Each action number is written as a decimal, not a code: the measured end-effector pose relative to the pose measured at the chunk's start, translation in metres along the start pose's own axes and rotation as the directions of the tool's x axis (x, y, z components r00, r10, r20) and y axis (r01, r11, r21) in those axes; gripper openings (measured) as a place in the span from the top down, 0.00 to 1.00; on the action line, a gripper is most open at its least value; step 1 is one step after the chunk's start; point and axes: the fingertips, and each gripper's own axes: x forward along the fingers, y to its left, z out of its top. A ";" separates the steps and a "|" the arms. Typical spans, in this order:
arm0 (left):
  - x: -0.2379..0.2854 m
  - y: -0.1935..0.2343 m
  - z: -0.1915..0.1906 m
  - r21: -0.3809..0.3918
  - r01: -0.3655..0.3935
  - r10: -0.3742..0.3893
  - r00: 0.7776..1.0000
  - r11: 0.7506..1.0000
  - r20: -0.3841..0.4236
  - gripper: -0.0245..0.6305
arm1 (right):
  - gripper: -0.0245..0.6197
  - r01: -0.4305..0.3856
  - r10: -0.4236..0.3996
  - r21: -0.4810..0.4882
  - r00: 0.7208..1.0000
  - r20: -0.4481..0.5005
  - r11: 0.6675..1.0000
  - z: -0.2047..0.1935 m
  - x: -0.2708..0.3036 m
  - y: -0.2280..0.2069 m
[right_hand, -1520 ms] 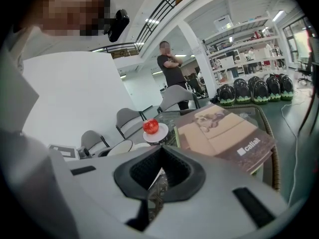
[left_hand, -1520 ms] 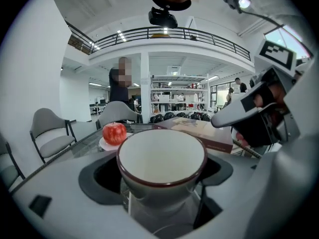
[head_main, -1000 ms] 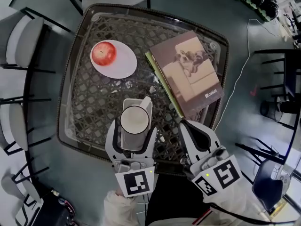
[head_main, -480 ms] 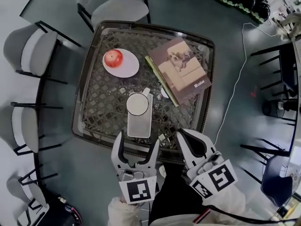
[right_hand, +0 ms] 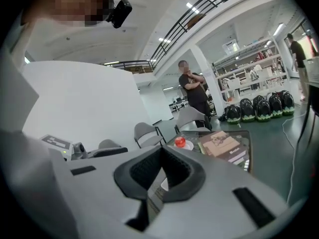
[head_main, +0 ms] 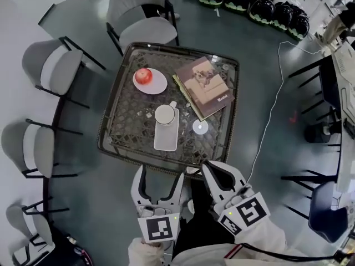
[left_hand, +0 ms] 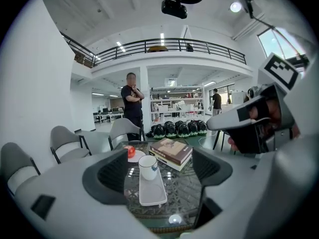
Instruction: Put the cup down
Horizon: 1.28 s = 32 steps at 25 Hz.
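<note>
The left gripper [head_main: 160,174] hangs short of the near edge of the square glass-topped table with a dark woven wicker frame [head_main: 108,147]. Its jaws stand wide apart with nothing between them. Straight ahead of it, well apart from its fingertips, the white ceramic cup [head_main: 165,114] stands upright on the table, on the far end of a long white rectangular tray [head_main: 165,139] that lies lengthwise along the gripper's line. In the left gripper view the cup and tray show in the gap between the two spread jaws, touching neither. The right gripper [head_main: 218,169] is just beside the left one on its right, also off the table's near edge. Its dark ribbed pads are brought together at the tips and hold nothing. Ahead of the right gripper lies a small round white disc [head_main: 199,127], and beyond that a stack of books with a brown dog-picture cover [head_main: 204,86]. Farther out from the left gripper than the cup, a red apple [head_main: 143,75] sits on a round white plate [head_main: 157,85]. Grey-seated chairs with black frames [head_main: 60,69] stand to the left of the table and beyond it.
</note>
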 end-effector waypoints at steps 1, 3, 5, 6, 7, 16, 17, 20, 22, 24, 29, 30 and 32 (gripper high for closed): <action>-0.011 -0.002 0.006 0.001 -0.003 0.003 1.000 1.000 0.009 0.33 | 0.95 -0.008 0.008 -0.002 1.000 0.005 1.000 0.002 -0.008 0.008; -0.032 -0.005 0.017 0.003 -0.008 0.008 1.000 1.000 0.024 0.33 | 0.95 -0.023 0.023 -0.015 1.000 0.016 1.000 0.007 -0.023 0.023; -0.053 -0.007 0.028 0.002 -0.016 0.016 0.999 1.000 0.041 0.33 | 0.95 -0.036 0.037 -0.041 0.999 0.031 0.999 0.013 -0.038 0.037; -0.064 -0.009 0.033 0.001 -0.022 0.022 0.998 1.000 0.050 0.34 | 0.95 -0.042 0.044 -0.053 0.998 0.038 0.998 0.016 -0.046 0.044; -0.076 -0.011 0.038 0.002 -0.025 0.025 0.998 1.000 0.059 0.41 | 0.95 -0.048 0.051 -0.064 0.998 0.043 0.997 0.019 -0.055 0.051; -0.182 -0.044 0.073 0.016 -0.014 0.012 0.993 1.000 0.115 0.69 | 0.95 -0.087 0.096 -0.157 0.994 0.051 0.984 0.033 -0.139 0.112; -0.193 -0.044 0.074 0.008 -0.027 0.026 0.993 1.000 0.116 0.75 | 0.95 -0.090 0.100 -0.170 0.994 0.053 0.981 0.034 -0.146 0.118; -0.222 -0.043 0.077 -0.010 -0.077 0.077 0.991 0.997 0.108 0.88 | 0.95 -0.097 0.110 -0.186 0.992 0.060 0.978 0.038 -0.167 0.134; -0.235 -0.045 0.078 -0.023 -0.084 0.086 0.991 0.996 0.101 0.95 | 0.95 -0.103 0.116 -0.188 0.991 0.061 0.977 0.043 -0.178 0.142; -0.244 -0.049 0.076 -0.053 -0.072 0.076 0.993 0.996 0.087 0.95 | 0.95 -0.106 0.121 -0.209 0.991 0.060 0.972 0.048 -0.187 0.148; -0.260 -0.059 0.077 -0.105 -0.064 0.073 0.994 0.992 0.079 0.95 | 0.95 -0.118 0.134 -0.222 0.989 0.061 0.968 0.050 -0.201 0.158; -0.263 -0.061 0.078 -0.099 -0.066 0.074 0.994 0.993 0.081 0.95 | 0.95 -0.120 0.136 -0.220 0.989 0.062 0.968 0.050 -0.203 0.159; -0.266 -0.065 0.078 -0.093 -0.066 0.074 0.994 0.993 0.081 0.95 | 0.95 -0.123 0.140 -0.218 0.988 0.066 0.968 0.050 -0.207 0.160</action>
